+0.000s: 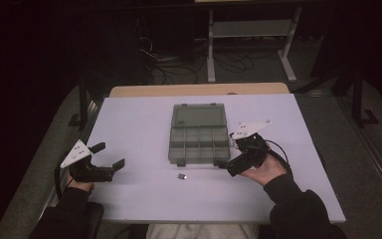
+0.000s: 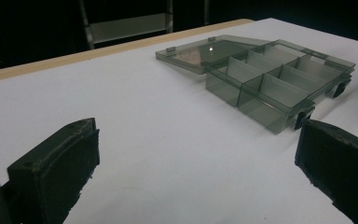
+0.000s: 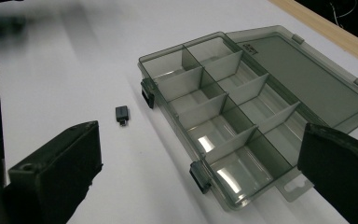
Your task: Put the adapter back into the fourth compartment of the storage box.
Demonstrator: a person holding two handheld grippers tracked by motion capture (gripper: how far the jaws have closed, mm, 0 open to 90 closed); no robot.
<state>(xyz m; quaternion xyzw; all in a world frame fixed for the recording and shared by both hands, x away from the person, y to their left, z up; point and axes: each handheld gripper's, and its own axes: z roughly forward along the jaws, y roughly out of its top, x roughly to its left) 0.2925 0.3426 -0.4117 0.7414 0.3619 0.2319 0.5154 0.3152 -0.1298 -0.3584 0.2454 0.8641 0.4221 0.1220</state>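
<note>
Grey-tinted clear plastic organiser box [image 1: 199, 138] lay open at the middle of the white table [image 1: 139, 124], lid [image 1: 197, 115] folded flat behind its divided compartments. Small black part [image 1: 182, 176] sat on the table just in front of the box, apart from it. Your right gripper [image 1: 229, 154] stood at the box's near right corner, jaws wide, holding nothing. Your left gripper [image 1: 110, 155] rested well to the left, jaws likewise wide.
</note>
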